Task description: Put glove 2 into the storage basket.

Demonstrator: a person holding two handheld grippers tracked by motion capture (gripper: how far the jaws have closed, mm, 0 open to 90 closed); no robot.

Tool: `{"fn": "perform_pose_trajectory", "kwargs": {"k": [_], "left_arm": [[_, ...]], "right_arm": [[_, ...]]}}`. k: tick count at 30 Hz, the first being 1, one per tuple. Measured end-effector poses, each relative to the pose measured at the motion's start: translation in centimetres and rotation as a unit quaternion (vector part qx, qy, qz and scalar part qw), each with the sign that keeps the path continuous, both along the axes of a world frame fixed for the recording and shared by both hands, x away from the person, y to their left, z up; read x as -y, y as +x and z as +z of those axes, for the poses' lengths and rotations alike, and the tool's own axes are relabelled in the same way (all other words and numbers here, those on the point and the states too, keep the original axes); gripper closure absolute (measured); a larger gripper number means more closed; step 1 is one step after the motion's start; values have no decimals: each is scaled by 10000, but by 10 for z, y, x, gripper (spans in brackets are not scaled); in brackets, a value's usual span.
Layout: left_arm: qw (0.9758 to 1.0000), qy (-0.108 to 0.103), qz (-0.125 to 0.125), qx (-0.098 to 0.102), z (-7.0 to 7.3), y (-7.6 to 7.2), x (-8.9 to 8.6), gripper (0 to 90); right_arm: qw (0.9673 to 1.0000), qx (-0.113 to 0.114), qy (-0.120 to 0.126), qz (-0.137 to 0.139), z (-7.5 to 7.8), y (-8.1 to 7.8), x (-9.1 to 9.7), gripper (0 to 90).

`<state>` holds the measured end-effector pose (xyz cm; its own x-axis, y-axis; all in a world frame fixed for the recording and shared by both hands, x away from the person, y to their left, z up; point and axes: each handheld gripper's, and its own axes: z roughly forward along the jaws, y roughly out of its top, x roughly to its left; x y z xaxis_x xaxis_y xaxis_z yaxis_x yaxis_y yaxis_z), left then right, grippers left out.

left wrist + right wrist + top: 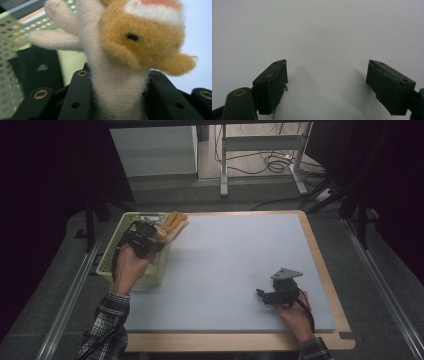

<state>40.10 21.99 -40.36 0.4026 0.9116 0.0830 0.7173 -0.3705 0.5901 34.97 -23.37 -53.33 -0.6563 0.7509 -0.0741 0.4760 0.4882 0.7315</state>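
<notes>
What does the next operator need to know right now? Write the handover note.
Left gripper: shut on the plush toy, clamped at its pale body, held over the right rim of the green basket.
Right gripper: jaws open, nothing between them, resting low over the blue-grey mat near the front right.
Done: toy gripped and lifted at the basket.
Left: probably set the toy down on the mat and release; a dark item is visible in the basket.

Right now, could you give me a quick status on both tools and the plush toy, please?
Left tool shut on plush toy, above the basket rim. Right tool open, empty, on the grey mat. Nothing in the way.
</notes>
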Motion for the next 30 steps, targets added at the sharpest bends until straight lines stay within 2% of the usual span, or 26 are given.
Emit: {"fn": "perform_pose_trajectory", "kwargs": {"k": [6, 12, 15, 20, 24, 30], "left_arm": [[9990, 56, 421, -154, -8, 10, -29, 687], [9958, 116, 808, -404, -25, 25, -49, 676], [9943, 118, 916, -525, -34, 33, -54, 675], [9928, 116, 1016, -618, -49, 46, -54, 664], [9921, 231, 1003, -723, -61, 55, -46, 660], [9901, 365, 899, -1010, -79, 67, -34, 647]], "right_arm": [[10000, -7, 3, 0, 0, 0, 0, 171], [10000, -7, 3, -1, 0, 0, 0, 171], [10000, -14, 7, 1, 0, 0, 0, 171], [10000, -21, 15, 2, 0, 0, 0, 171], [10000, -20, 15, 2, 0, 0, 0, 171], [10000, -24, 19, 6, 0, 0, 0, 171]]}}
